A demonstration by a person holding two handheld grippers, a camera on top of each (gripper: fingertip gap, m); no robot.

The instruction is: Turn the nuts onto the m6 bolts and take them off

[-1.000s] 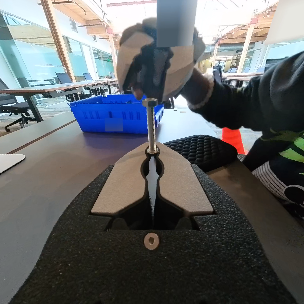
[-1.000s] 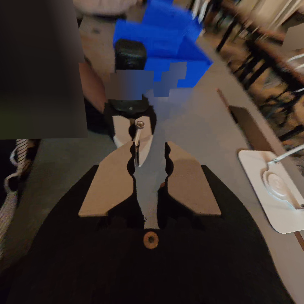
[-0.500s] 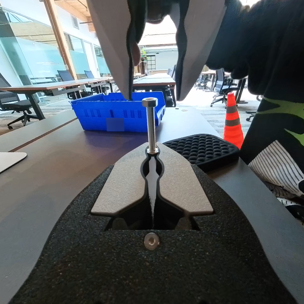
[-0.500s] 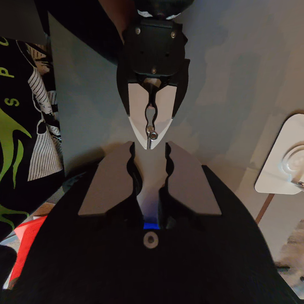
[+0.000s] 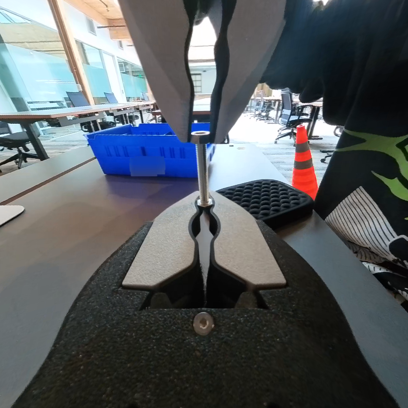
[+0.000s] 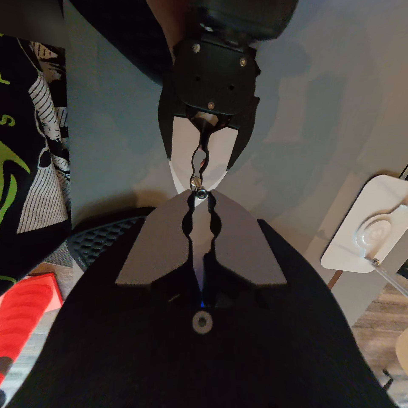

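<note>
Item 1: one left claw (image 5: 204, 202), its two grey fingers nearly closed, pinching one hex nut (image 5: 204, 201) at the tips. One silver bolt (image 5: 203, 170) stood upright out of that nut, threaded shank bare between nut and head.

Item 2: one right claw (image 6: 201, 195), reaching down from above, fingers narrowly apart and pressed on either side of the bolt's socket head. Bolt and nut were both held in the air above the desk (image 5: 66, 220), near its right edge.

Item 3: one blue bin (image 5: 141, 154), at the far side of the desk, contents not legible.

Item 4: one black honeycomb-textured pad (image 5: 269, 201), on the desk's right edge, just beyond the left claw.

Item 5: one white flat plate (image 6: 364, 223), on the desk toward its left edge, bearing a clear fitting.

Item 6: one orange traffic cone (image 5: 303, 163) with grey bands, on the floor past the right edge.

Item 7: one person, dark printed clothing, at the right edge.
</note>
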